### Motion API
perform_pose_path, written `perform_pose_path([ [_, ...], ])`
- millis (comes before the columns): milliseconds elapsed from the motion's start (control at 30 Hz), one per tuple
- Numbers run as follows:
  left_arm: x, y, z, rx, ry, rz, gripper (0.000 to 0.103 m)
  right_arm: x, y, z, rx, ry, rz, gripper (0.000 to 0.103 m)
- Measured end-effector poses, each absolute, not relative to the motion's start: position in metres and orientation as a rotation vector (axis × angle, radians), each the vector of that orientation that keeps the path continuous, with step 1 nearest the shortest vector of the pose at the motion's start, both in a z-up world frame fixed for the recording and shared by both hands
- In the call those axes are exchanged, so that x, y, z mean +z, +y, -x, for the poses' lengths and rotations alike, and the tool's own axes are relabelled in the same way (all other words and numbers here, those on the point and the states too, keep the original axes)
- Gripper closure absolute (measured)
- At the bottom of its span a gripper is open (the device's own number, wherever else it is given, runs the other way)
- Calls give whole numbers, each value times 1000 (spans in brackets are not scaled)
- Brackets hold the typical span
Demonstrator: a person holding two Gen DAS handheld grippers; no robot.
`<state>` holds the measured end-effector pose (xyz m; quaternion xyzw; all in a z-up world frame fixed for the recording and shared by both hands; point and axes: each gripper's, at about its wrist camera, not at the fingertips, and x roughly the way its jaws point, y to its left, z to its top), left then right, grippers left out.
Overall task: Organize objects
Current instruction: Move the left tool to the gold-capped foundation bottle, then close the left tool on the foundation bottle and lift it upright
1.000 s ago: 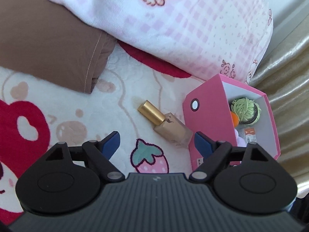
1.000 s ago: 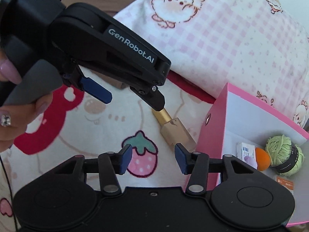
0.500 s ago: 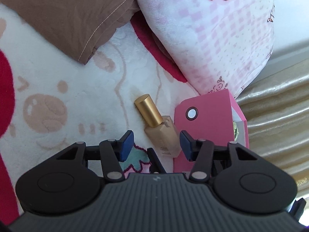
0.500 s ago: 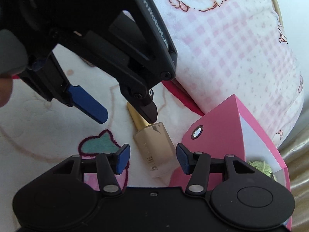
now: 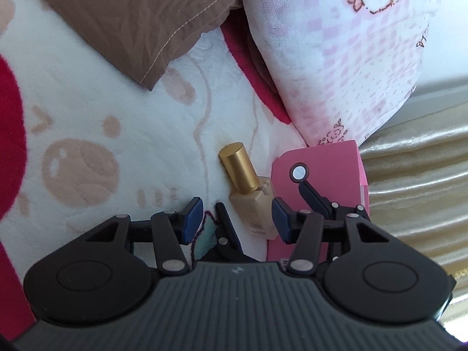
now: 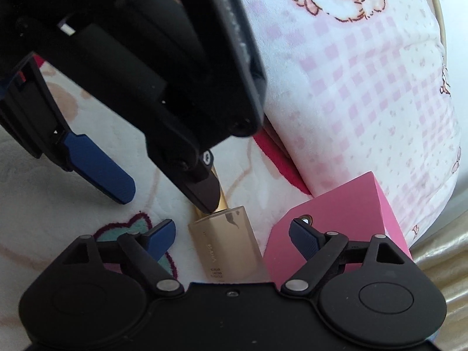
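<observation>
left wrist view: beige glass bottle with gold cylinder cap (image 5: 254, 201) lies on our white plush blanket (image 5: 117, 122), touching the pink cardboard box (image 5: 324, 172), not yet stowed. left gripper (image 5: 237, 219) fingers straddle it, ungripped; right gripper (image 6: 234, 237) just opened wide, empty.

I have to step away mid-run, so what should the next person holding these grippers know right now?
Left gripper: open, jaws either side of the foundation bottle, not pressing it; they closed in, then held.
Right gripper: open, jaws have just been opening, astride the same bottle's body, no contact visible.
Bottle: lying on the white cartoon blanket, gold cap pointing away, close beside the pink box; contact unclear.
Box interior is not visible now.
Done: both grippers lined up on the bottle.
Left: probably grip the bottle with one gripper, lift it and put it in the box.
</observation>
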<state>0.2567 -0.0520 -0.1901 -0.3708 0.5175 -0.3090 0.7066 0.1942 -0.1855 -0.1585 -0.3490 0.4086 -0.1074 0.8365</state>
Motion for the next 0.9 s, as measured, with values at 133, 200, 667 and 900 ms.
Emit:
perform_pose_path([
  [133, -188, -44, -257, -678, 1138, 852, 53, -157, -184, -198, -241, 894, 724, 15],
  [200, -185, -43, -256, -679, 1134, 848, 53, -154, -187, -202, -229, 919, 676, 26],
  [667, -167, -27, -251, -637, 1120, 817, 53, -139, -207, -208, -203, 873, 420, 53],
  [900, -157, -11, -239, -610, 1094, 815, 53, -113, -205, -181, -87, 775, 282, 61],
])
